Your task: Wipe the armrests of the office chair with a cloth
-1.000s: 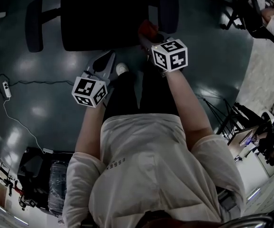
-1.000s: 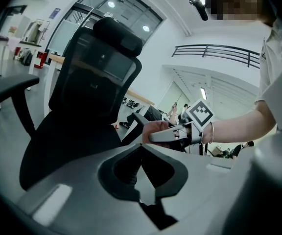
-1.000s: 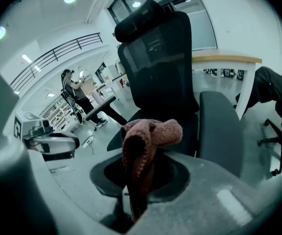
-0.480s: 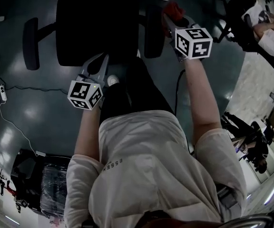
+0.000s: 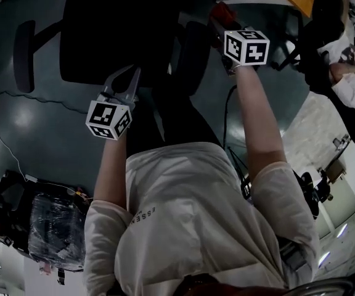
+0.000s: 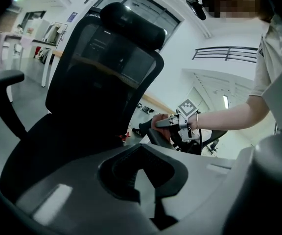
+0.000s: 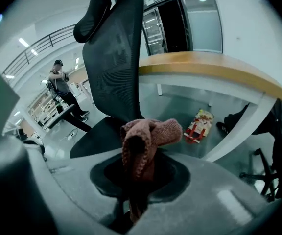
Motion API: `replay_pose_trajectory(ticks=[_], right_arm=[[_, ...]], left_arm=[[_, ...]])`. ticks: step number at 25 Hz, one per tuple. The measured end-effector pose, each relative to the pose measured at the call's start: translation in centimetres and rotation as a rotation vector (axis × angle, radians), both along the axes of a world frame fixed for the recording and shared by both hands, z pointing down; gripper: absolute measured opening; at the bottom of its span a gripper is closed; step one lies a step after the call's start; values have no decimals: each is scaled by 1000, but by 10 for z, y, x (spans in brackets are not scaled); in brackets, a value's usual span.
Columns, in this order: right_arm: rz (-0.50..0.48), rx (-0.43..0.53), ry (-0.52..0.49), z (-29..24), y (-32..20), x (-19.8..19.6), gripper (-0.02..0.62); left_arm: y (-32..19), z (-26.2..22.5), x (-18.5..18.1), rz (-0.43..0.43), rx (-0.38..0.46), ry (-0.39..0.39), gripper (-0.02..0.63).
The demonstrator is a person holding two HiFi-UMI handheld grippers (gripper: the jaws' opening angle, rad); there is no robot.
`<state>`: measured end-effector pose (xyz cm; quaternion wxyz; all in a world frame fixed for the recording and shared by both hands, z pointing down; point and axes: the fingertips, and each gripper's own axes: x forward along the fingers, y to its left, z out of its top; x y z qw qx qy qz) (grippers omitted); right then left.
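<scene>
Cloth (image 7: 148, 136), a reddish-brown knitted rag, is clamped in the right hand-held gripper (image 7: 133, 207). Its bunched upper end flops over above the jaws, which are pressed on its lower part. In the head view the rag sits just beyond the gripper's marker cube, beside the far end of the nearer padded black armrest (image 5: 193, 51). In the left gripper view it hangs right at that armrest's tip, though contact cannot be made out.

The left hand-held gripper (image 5: 126, 74) is released, with its jaws a little apart and nothing between them. It points at the front of the black mesh-backed office chair (image 6: 102, 77), low over the seat edge and well apart from the cloth. The other armrest (image 5: 24, 54) juts out on the opposite side of the seat, far from both tools.

A wooden tabletop on white legs (image 7: 214, 75) runs close behind the chair on the right side, so room there is tight. A red-and-yellow packet (image 7: 199, 124) lies on the floor under it. The dark glossy floor (image 5: 42, 134) left of the chair is open apart from a thin cable (image 5: 39, 100). Another person (image 7: 62, 89) stands far off, behind the chair.
</scene>
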<state>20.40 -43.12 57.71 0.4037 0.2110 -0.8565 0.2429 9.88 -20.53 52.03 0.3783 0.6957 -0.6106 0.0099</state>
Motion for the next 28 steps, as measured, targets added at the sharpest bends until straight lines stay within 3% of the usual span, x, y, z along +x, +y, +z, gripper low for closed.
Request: replay_pose_trajectory(ticks=[3, 10, 18, 28], right_arm=[[-44, -87, -27, 10, 4, -18, 54], [-282, -173, 9, 16, 25, -55, 54], [-491, -111, 106, 16, 48, -88, 54], [-629, 111, 269, 14, 88, -104, 55]], left_arm=[[-11, 6, -6, -29, -10, -1, 17], [-31, 9, -6, -75, -7, -6, 17], [-26, 7, -9, -111, 6, -7, 17], [11, 7, -26, -55, 16, 25, 17]])
